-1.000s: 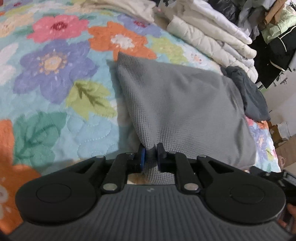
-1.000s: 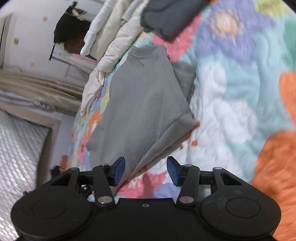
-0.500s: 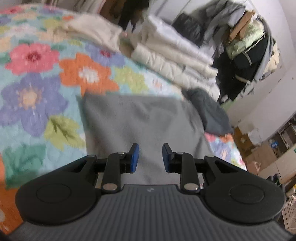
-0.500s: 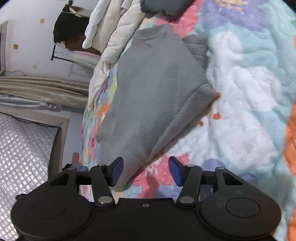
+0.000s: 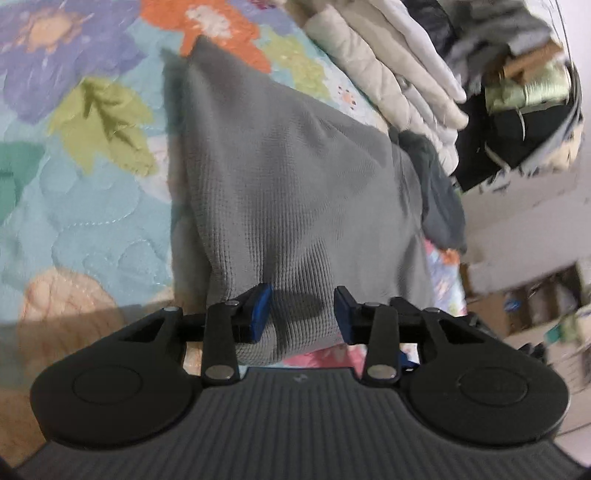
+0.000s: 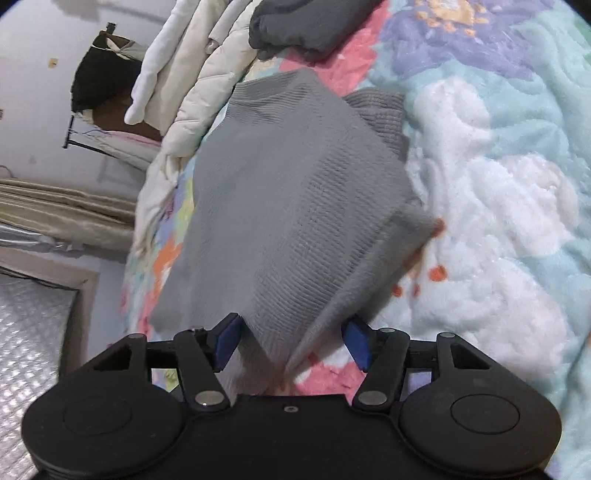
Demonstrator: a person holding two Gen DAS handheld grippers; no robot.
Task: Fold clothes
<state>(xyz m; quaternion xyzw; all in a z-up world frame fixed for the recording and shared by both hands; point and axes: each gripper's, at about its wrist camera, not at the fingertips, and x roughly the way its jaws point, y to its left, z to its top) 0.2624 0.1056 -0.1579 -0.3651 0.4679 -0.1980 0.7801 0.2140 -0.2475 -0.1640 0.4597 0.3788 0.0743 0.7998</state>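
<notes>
A grey waffle-knit garment (image 5: 295, 184) lies folded on a floral quilt (image 5: 74, 184). My left gripper (image 5: 302, 312) is open, and the garment's near edge bulges up between its blue pads without being pinched. In the right wrist view the same garment (image 6: 295, 203) runs away from me, with a ribbed part sticking out at its far right side. My right gripper (image 6: 291, 341) is open too, and a near corner of the cloth hangs between its fingers. Both views are slightly blurred.
A dark grey folded garment (image 5: 439, 199) lies just past the grey one, also visible as the dark grey garment (image 6: 306, 26). Cream padded jackets (image 5: 399, 74) are piled along the bed's far side. Dark clothes (image 5: 517, 140) and boxes stand beyond the bed.
My left gripper let go of the garment's edge, drew back, then came down again with the edge between its open fingers. My right gripper stayed open and closed in on the near corner.
</notes>
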